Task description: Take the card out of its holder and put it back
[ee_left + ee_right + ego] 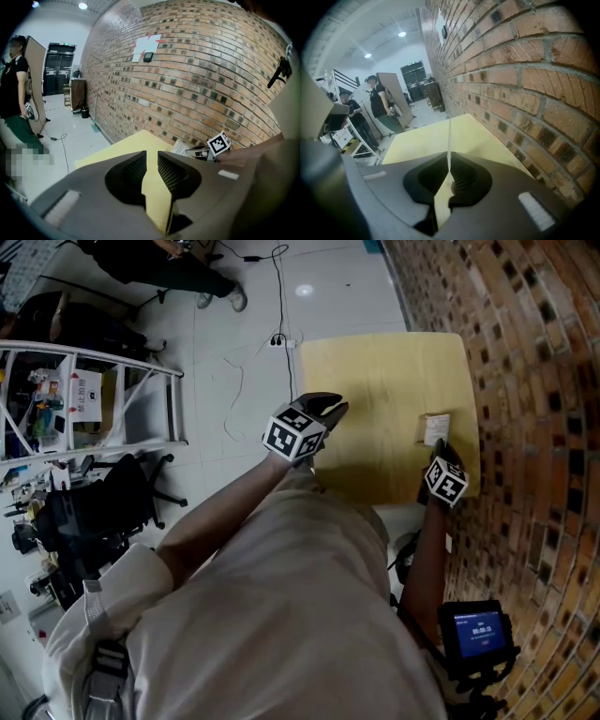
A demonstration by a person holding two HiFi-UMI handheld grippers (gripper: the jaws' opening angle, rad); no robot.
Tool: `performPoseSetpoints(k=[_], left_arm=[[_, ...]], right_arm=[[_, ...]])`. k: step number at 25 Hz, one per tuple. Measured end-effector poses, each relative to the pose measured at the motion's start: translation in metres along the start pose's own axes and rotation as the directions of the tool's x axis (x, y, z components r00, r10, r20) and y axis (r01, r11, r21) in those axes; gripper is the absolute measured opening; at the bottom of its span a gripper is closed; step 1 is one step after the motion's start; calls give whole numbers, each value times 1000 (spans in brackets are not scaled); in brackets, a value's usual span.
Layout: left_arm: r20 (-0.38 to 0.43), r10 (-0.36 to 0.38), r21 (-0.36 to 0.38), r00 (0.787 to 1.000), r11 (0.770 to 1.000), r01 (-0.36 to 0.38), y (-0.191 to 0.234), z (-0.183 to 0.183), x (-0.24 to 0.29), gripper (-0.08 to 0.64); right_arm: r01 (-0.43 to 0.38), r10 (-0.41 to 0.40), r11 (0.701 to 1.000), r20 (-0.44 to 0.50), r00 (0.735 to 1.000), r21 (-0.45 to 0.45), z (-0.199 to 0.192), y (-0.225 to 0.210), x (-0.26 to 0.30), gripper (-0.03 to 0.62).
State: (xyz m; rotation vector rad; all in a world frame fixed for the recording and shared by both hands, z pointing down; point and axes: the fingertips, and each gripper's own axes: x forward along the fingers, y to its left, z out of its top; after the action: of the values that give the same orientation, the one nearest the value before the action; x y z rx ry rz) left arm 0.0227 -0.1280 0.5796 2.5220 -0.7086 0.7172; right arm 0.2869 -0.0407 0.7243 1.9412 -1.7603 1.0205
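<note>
fingers (465, 177) of the right gripper (449, 157) are pressed together on a thin pale sheet seen edge-on, which i take to be the card (449, 133). it stands upright out of the pinch, over the yellow surface (426, 138).

in the head view the same gripper sits at the near end of a small white printed rectangle, just beside the brick wall (525, 381). whether that rectangle touches the surface or is lifted off it, i cannot tell. a darker strip runs along the side of it away from the wall. that may be the holder, but it is too small to be sure.

fingers (171, 174) of the left gripper (152, 158) stand a narrow gap apart, with only the surface showing between them. that gripper hovers by the surface's edge, well apart from the wall, and touches nothing.

as a judgement, the task is mid-way at best. the card is gripped, but nothing shows it clearly drawn out of the holder, and nothing shows it slid back in. both the pull and the return may be left to do.
</note>
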Motion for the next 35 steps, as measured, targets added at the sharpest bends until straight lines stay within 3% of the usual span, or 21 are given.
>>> performPoseSetpoints(k=[35], left_arm=[[-26, -17, -1, 1000, 1000, 17, -3, -8, 5, 94]], right_arm=[[3, 1, 999, -77, 997, 46, -45, -5, 34, 14]])
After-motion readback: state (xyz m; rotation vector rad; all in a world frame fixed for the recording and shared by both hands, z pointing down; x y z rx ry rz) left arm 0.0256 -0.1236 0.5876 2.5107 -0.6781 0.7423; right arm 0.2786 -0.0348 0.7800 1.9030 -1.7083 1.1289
